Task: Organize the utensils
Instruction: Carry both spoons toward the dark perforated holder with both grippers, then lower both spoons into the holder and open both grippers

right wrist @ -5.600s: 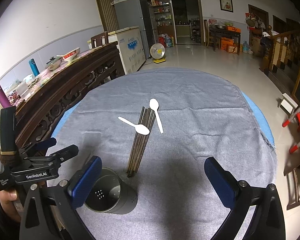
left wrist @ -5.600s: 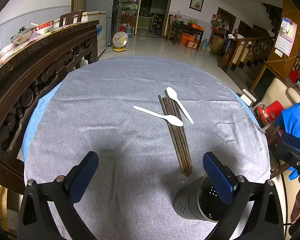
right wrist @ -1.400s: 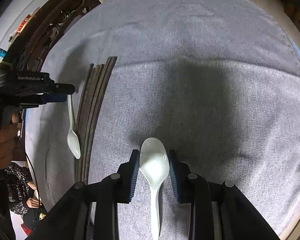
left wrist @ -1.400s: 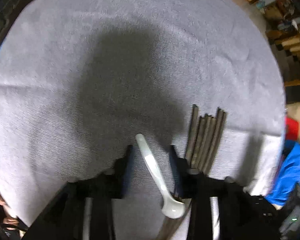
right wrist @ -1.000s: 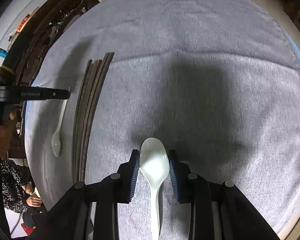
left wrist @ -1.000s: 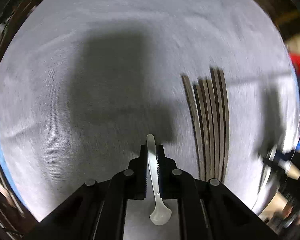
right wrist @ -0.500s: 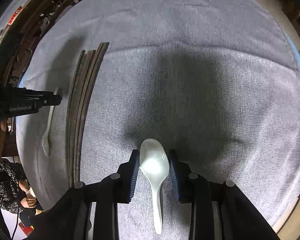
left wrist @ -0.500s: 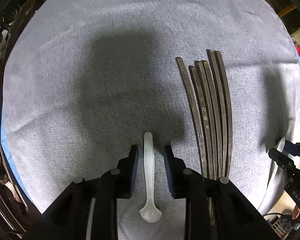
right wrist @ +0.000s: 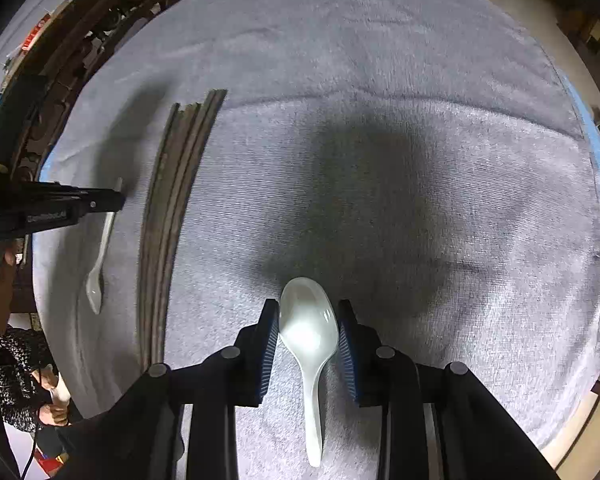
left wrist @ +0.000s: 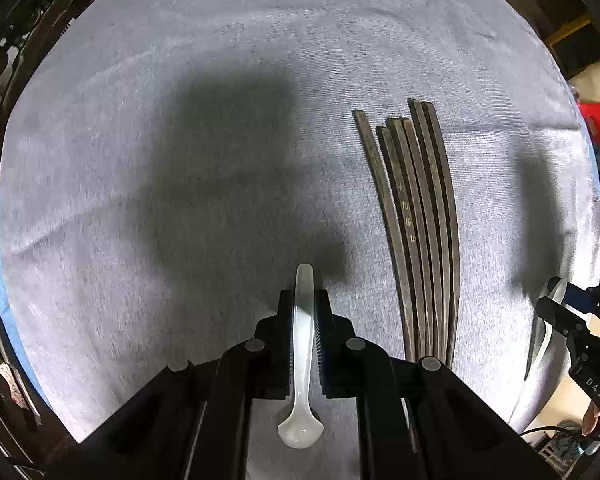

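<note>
Spoons first: you've got one in each tool. The left tool [left wrist: 304,322] has just closed its jaws, now clamped on the thin handle of the left spoon [left wrist: 302,364], handle running fwd along the fingers, bowl back toward the cam. The right tool [right wrist: 307,326] grips the right spoon [right wrist: 308,330] across its bowl, w/ jaws part-open to that width, handle trailing back under the cam. Both tools point about straight down at the grey cloth [left wrist: 180,160] on the worktop.

Key relation for the next move, as I judge it: each spoon's long axis lies in line w/ its tool, so tilt before any drop into a holder. No holder shows in either view, so you'll need to find it.

The chopsticks [left wrist: 416,216] lie in a bundle between your two tools, nearer the left one, long axis parallel to the spoons. They aren't blocking a lift; don't drag across them.
</note>
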`<state>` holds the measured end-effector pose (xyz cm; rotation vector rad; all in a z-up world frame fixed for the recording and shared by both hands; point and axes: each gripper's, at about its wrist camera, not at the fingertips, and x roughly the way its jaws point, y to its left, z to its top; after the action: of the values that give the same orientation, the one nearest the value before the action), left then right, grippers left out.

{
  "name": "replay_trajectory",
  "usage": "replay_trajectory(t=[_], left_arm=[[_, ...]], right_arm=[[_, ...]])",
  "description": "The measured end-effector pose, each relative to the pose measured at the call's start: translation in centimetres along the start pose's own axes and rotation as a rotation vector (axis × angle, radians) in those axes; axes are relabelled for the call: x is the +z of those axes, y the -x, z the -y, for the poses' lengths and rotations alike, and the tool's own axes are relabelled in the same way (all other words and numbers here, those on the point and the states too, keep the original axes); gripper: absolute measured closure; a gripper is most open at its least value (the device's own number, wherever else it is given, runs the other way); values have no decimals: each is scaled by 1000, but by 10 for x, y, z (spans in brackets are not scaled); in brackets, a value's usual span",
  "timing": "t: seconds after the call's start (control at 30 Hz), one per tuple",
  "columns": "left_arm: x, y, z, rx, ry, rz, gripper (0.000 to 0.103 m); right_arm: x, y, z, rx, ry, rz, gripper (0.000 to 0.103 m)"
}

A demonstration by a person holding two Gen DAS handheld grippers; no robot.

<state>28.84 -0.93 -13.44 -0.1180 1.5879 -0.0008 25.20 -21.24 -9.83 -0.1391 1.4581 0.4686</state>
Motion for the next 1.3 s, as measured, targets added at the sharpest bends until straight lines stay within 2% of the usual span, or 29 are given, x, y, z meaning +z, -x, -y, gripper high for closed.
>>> replay_trajectory(t=[0.23, 0.5, 0.77, 1.0, 1.3], left_arm=[[-31, 19, -21, -73, 42, 73, 93], [-84, 55, -49, -160, 100, 202, 93], [-122, 118, -41, -231, 148, 354, 93], [-155, 165, -24, -306, 173, 499, 93], [-198, 190, -11, -381, 209, 659, 93]], right_arm=[[-14, 27, -6, 46, -20, 71, 72], [-39, 63, -3, 113, -46, 164, 72], [-56, 92, -11, 162, -68, 269, 72], [-80, 132, -18, 244, -100, 397, 72], [-115, 164, -51, 363, -117, 583, 72]])
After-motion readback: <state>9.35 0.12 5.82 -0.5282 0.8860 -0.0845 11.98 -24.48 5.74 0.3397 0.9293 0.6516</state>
